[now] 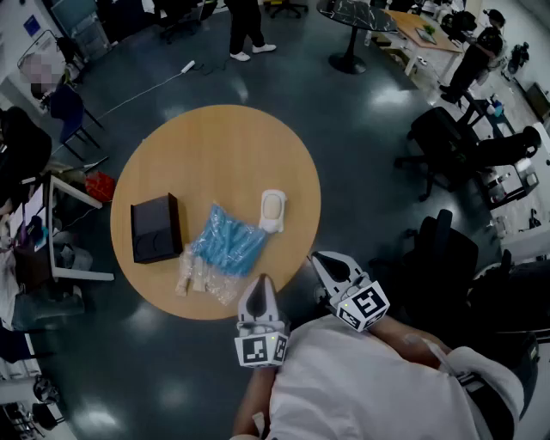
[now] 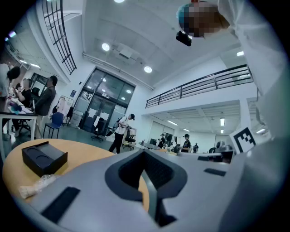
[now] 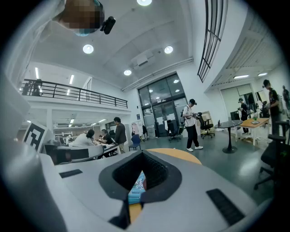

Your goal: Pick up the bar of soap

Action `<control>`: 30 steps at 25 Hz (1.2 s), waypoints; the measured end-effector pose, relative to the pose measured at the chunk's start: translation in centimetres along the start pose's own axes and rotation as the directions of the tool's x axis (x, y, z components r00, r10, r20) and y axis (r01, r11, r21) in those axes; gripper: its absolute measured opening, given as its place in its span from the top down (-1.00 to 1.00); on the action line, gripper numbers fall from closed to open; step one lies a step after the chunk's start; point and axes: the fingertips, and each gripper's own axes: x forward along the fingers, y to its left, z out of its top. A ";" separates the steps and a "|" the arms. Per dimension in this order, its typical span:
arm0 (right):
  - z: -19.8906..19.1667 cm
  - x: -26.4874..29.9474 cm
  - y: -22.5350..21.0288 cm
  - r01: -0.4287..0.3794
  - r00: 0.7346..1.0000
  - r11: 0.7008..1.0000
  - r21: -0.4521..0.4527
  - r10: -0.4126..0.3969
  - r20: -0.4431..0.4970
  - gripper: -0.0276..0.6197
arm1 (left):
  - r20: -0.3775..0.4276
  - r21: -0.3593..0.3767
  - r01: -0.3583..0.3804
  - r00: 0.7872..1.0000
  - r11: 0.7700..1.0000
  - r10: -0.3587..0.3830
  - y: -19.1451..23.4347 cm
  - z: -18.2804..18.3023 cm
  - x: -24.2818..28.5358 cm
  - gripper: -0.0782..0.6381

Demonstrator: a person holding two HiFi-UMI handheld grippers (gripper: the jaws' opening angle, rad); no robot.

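The bar of soap (image 1: 272, 206) is cream-coloured and lies in a white dish on the right half of the round wooden table (image 1: 215, 146). Both grippers hover at the table's near edge, short of the soap and touching nothing. My left gripper (image 1: 260, 280) is shut and empty, its tip over the near rim below the soap. My right gripper (image 1: 317, 257) is shut and empty too, just off the rim to the soap's lower right. Neither gripper view shows the soap. In the left gripper view the left gripper (image 2: 145, 155) points level across the tabletop (image 2: 86, 149).
A black box (image 1: 155, 228) sits at the table's left, also in the left gripper view (image 2: 44, 157). A blue pack in clear plastic (image 1: 225, 247) lies between box and soap. Office chairs (image 1: 447, 146) stand to the right. A person (image 1: 246, 26) stands beyond the table.
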 end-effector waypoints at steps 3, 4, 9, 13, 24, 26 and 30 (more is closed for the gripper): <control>0.0 0.0 0.1 -0.003 1.000 1.000 0.005 0.003 0.000 0.88 | -0.004 -0.001 -0.001 1.000 1.000 0.001 0.1 -0.1 0.0 0.76; 0.0 0.0 0.1 -0.006 1.000 1.000 0.007 0.006 0.000 0.88 | -0.004 -0.002 -0.001 1.000 1.000 0.001 0.1 -0.1 0.0 0.76; 0.0 -0.1 0.1 -0.009 1.000 1.000 0.013 0.010 -0.002 0.88 | -0.006 -0.006 -0.003 1.000 1.000 0.003 0.0 -0.3 -0.2 0.76; -0.1 -0.3 -0.2 -0.005 1.000 1.000 0.015 0.005 -0.002 0.88 | -0.010 -0.003 0.000 1.000 1.000 0.000 -0.2 -0.5 0.0 0.76; 0.6 -0.4 -2.6 -0.016 1.000 0.997 0.076 0.014 0.027 0.88 | -0.016 -0.007 -0.057 0.998 0.998 0.056 -0.7 -1.2 1.7 0.76; 0.2 0.0 -3.3 -0.025 1.000 0.995 0.093 0.024 0.015 0.88 | -0.017 -0.009 -0.081 0.997 0.997 0.081 -0.7 -1.3 2.0 0.76; -0.5 1.2 -3.4 -0.078 0.997 0.993 0.093 0.079 -0.004 0.88 | -0.011 0.014 -0.139 0.990 0.990 0.139 -0.4 -1.3 1.7 0.76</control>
